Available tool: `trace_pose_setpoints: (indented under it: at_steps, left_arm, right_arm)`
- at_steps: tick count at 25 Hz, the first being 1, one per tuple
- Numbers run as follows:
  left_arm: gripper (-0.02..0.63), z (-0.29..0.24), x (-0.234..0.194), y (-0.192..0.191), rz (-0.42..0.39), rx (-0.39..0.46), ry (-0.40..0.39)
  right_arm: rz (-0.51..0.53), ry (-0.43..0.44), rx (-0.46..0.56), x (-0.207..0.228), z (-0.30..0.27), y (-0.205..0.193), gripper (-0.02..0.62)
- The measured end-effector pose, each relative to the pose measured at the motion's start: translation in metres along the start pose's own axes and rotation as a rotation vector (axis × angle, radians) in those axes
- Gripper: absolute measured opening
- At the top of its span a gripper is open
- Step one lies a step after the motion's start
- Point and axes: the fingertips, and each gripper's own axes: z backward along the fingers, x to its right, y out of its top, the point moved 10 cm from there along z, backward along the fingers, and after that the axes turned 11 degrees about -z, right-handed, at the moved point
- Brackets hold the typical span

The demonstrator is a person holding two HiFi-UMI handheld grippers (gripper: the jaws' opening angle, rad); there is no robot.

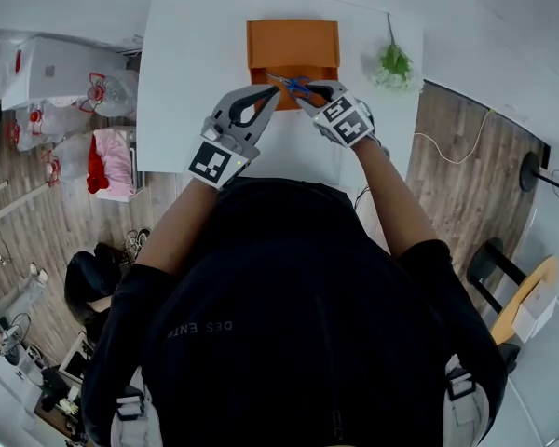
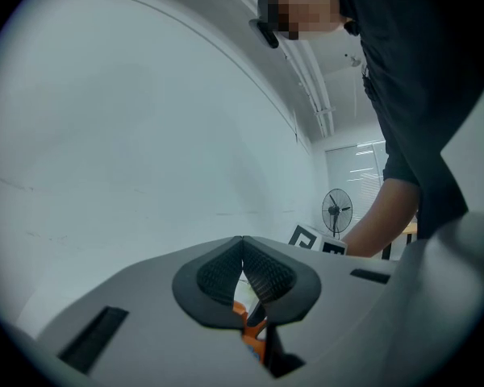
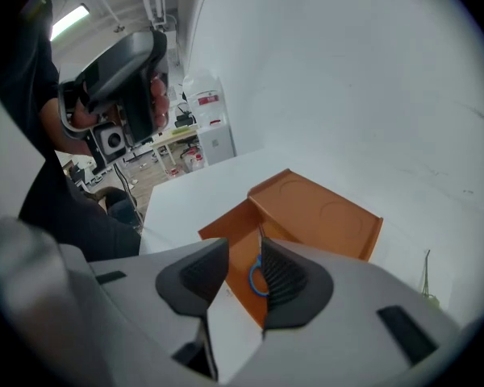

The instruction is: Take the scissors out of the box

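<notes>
An orange box (image 1: 293, 43) lies open on the white table (image 1: 186, 82), its lid folded away from me. Scissors (image 1: 292, 86) with blue handles lie across the box's near edge. My right gripper (image 1: 309, 94) is just over them, pointing down and open. In the right gripper view a blue handle loop (image 3: 256, 278) shows in the gap between the jaws of the right gripper (image 3: 244, 243), and no pad presses on it. My left gripper (image 1: 272, 91) sits at the box's near left, level, its tips (image 2: 242, 242) meeting. Orange shows below through the gap behind its tips.
A small green plant (image 1: 393, 63) lies on the table right of the box. Left of the table are white boxes (image 1: 51, 68) and pink bags (image 1: 112, 161). A cable (image 1: 456, 147) runs over the wooden floor at right, and a standing fan (image 2: 336, 210) stands behind.
</notes>
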Motion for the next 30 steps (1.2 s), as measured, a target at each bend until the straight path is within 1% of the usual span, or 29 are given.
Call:
trace_pose_setpoints:
  at_steps: [3, 8, 15, 19, 23, 27, 30]
  left_arm:
    - [0.020, -0.003, -0.002, -0.005, 0.002, -0.005, -0.014]
    - [0.020, -0.007, -0.007, -0.013, 0.004, -0.013, -0.023]
    - [0.020, -0.010, -0.014, -0.021, 0.015, -0.025, -0.016]
    - [0.021, -0.011, -0.018, -0.027, 0.027, -0.031, -0.007]
    - [0.020, -0.014, -0.023, -0.029, 0.032, -0.031, -0.008]
    - [0.020, -0.013, -0.027, -0.031, 0.041, -0.033, -0.005]
    - [0.020, -0.009, -0.029, -0.032, 0.040, -0.041, -0.001]
  right_arm:
    - [0.030, -0.019, -0.075, 0.008, -0.016, -0.002, 0.142]
    - [0.113, -0.046, -0.197, 0.017, -0.042, -0.003, 0.143]
    - [0.140, -0.056, -0.357, 0.031, -0.077, -0.018, 0.152]
    - [0.141, -0.056, -0.407, 0.037, -0.090, -0.025, 0.161]
    - [0.146, -0.057, -0.429, 0.043, -0.101, -0.028, 0.164]
    - [0.185, -0.081, -0.453, 0.045, -0.110, -0.027, 0.166]
    - [0.190, -0.081, -0.481, 0.044, -0.118, -0.026, 0.167]
